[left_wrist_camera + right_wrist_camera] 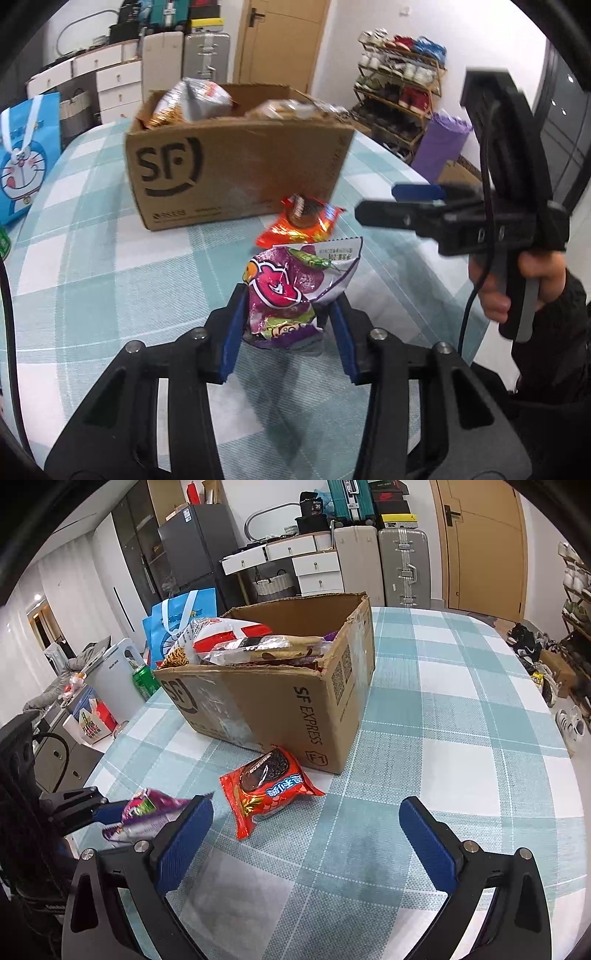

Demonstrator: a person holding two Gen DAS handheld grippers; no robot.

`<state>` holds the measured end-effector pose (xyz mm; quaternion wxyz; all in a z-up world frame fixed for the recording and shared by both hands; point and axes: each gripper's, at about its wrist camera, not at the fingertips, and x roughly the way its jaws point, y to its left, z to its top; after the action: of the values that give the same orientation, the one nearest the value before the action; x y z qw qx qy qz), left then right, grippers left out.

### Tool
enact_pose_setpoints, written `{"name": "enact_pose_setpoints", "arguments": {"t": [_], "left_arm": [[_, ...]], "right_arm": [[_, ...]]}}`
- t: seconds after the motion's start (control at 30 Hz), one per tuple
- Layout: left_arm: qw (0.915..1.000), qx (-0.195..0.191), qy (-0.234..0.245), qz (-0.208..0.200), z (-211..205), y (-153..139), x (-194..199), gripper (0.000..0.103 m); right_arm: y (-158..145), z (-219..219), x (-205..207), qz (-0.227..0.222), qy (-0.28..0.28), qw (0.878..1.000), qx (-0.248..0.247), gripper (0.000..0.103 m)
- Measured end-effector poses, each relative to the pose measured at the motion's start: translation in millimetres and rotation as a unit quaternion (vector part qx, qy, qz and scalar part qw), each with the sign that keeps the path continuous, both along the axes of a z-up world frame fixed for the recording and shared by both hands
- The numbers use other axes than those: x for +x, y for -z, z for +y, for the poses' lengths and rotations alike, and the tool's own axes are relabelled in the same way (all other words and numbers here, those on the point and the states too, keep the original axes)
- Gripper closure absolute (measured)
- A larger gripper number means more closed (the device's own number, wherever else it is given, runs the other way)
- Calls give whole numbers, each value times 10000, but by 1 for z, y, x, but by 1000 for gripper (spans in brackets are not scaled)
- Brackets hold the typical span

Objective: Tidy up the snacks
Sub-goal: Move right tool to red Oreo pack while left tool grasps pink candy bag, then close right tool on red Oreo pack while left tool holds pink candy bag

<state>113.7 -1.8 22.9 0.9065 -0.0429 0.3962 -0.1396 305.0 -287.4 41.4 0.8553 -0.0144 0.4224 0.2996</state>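
Observation:
A crumpled purple snack packet (284, 291) sits between the blue pads of my left gripper (290, 299), which is shut on it and holds it just over the checked tablecloth (110, 277). Beyond it a red biscuit packet (301, 221) lies flat in front of the brown SF cardboard box (236, 166), which holds several snack bags. In the right wrist view my right gripper (306, 806) stands open and empty above the cloth, with the red packet (266, 790) just ahead on its left. The purple packet (147, 808) and left gripper (110, 812) show at the far left.
A blue cartoon bag (22, 158) and a green can (144, 681) stand past the table's left edge. A shoe rack (399, 92) and a purple roll (439, 144) lie beyond the right edge. Bare cloth (443, 738) stretches right of the box.

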Motion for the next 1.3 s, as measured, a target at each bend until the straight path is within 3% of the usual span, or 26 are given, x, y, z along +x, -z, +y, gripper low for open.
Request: {"name": "enact_pose_setpoints", "arguments": {"t": [0.17,0.47,0.73,0.97,1.13,1.3], "left_arm": [[9994,-101,-301,-147,20,-7,0,63],[9977,-197,-645,-104,49,-11,3,63],[9975,-196,-682,-60,46,-2,10,63],[9975,-189,-675,-33,41,0,11,63],[9975,-184,-686,-9,39,1,13,63],[9973,-191,-703,-24,39,0,13,63]], "right_arm": [[8,14,0,61,-33,9999,-147,1],[15,56,-12,-509,-346,9952,-756,3],[25,71,-14,-560,-502,9917,-1041,18],[30,73,-13,-637,-482,9894,-1214,23],[34,77,-15,-641,-613,9883,-1241,47],[32,76,-19,-740,-710,9873,-1210,58]]}}
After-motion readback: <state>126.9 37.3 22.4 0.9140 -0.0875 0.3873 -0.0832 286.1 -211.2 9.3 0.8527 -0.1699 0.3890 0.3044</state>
